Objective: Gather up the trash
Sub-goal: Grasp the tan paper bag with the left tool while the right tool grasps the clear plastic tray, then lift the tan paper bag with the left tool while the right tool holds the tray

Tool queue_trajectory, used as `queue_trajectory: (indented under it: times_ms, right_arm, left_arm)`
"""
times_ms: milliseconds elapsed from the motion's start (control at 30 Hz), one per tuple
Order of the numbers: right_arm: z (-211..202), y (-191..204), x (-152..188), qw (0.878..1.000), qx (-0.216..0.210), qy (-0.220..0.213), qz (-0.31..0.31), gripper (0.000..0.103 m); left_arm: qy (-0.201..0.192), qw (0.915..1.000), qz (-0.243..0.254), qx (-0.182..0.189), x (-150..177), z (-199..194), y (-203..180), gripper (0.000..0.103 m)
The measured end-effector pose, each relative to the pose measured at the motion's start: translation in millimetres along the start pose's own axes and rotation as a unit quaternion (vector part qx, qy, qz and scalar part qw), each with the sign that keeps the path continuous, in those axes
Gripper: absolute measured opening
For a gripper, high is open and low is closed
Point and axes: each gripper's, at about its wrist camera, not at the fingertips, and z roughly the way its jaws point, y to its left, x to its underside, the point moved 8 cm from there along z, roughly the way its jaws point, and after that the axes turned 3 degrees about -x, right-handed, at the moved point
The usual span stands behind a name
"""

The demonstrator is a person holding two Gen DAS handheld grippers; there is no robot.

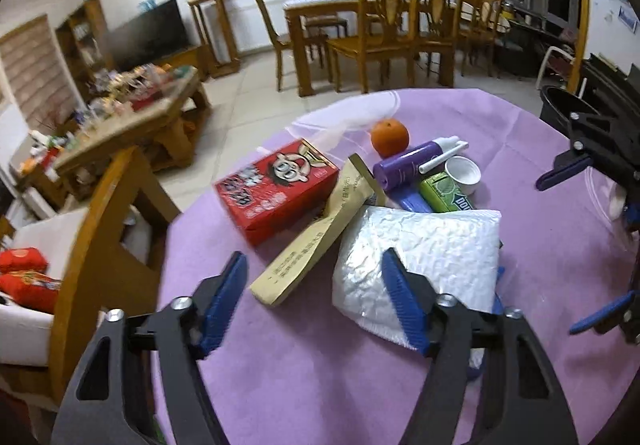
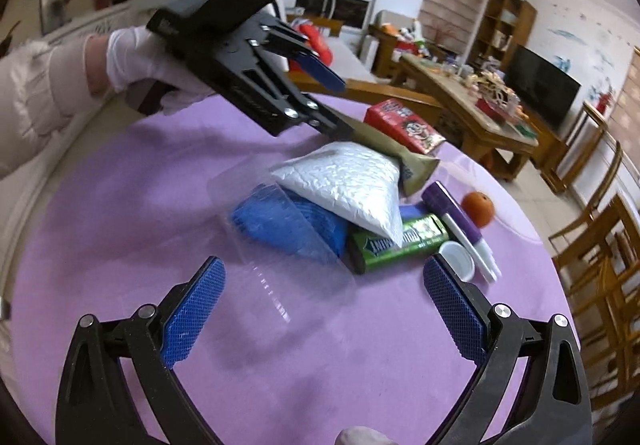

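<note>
Matt lilac cloth (image 1: 320,365); crinkled glossy white mailer (image 1: 432,245), frame centre. Red box (image 1: 276,185): printed card. Pads (image 2: 192,313): textured blue plastic.

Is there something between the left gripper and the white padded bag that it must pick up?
No, nothing visible blocks it. The left gripper is open just above the near end of the white padded bag, which lies on top of the pile. The brown paper sleeve lies beside the bag, under the gap between the jaws.
</note>
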Motion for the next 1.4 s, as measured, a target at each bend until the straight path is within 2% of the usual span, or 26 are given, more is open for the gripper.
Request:
queue_trajectory:
  times_ms: [33, 167, 233, 300, 333, 367, 467, 567, 733, 1033, 1100, 1200, 1300, 1367, 1400]
  right_arm:
    - [4.9, -1.0, -1.4, 1.0, -0.006, 0.004, -0.003, 0.097]
    - [15.5, -2.0, -1.7, 0.999, -0.03, 0.01, -0.007, 0.097]
    - [21.1, 0.7, -3.9, 0.999, -0.039, 0.011, -0.011, 0.097]
    - [24.3, 3.0, -5.6, 0.999, -0.045, 0.008, -0.013, 0.091]
    - [24.1, 4.4, -6.4, 0.999, -0.05, 0.005, -0.013, 0.083]
    - [24.0, 6.0, -7.3, 0.998, -0.057, 0.002, -0.011, 0.071]
    - [25.3, 13.7, -8.3, 0.998, -0.06, 0.002, -0.015, 0.046]
    - [21.9, 25.7, -6.6, 0.998, -0.062, -0.002, -0.025, 0.039]
    - [0.1, 36.4, -11.9, 0.995, -0.093, -0.034, -0.001, 0.037]
    - [-59.8, 44.4, -3.5, 0.987, -0.124, -0.085, 0.059, 0.035]
    - [-71.5, 44.3, 0.3, 0.986, -0.121, -0.091, 0.069, 0.035]
    - [-84.0, 41.1, 8.7, 0.985, -0.114, -0.097, 0.085, 0.035]
    - [-92.3, 47.8, 11.4, 0.984, -0.106, -0.099, 0.103, 0.035]
    - [-98.0, 45.2, 15.3, 0.983, -0.1, -0.101, 0.116, 0.035]
    - [-101.8, 44.5, 18.2, 0.982, -0.098, -0.101, 0.122, 0.035]
  left_arm:
    - [0.003, 0.9999, -0.003, 0.009, 0.7, 4.1, -0.8, 0.054]
    - [0.0, 0.9987, -0.026, 0.043, 2.1, 12.3, 3.3, 0.048]
    - [0.001, 0.9975, -0.043, 0.055, 3.3, 14.5, 5.4, 0.038]
    - [0.001, 0.997, -0.051, 0.058, 3.7, 16.9, 4.8, 0.031]
    - [0.0, 0.9968, -0.053, 0.059, 3.8, 16.3, 3.6, 0.025]
    - [-0.002, 0.9967, -0.055, 0.059, 3.5, 15.7, 1.4, 0.022]
    - [-0.002, 0.9963, -0.069, 0.051, 4.3, 13.1, -0.4, 0.016]
    - [0.001, 0.9939, -0.102, 0.043, 8.4, 10.4, 2.6, 0.01]
    - [-0.013, 0.9902, -0.136, 0.029, 15.6, -5.8, 8.3, 0.004]
    - [-0.052, 0.9892, -0.136, 0.014, 17.5, -63.0, -4.6, 0.003]
    - [-0.048, 0.9903, -0.13, 0.005, 18.8, -66.1, -7.3, 0.004]
    - [-0.035, 0.9924, -0.112, -0.036, 23.4, -58.8, -5.7, 0.007]
    - [-0.014, 0.9938, -0.103, -0.039, 31.5, -43.1, -8.0, 0.008]
    - [0.002, 0.9946, -0.096, -0.04, 37.2, -30.4, -12.3, 0.016]
    - [0.006, 0.9947, -0.094, -0.042, 38.2, -25.1, -13.4, 0.029]
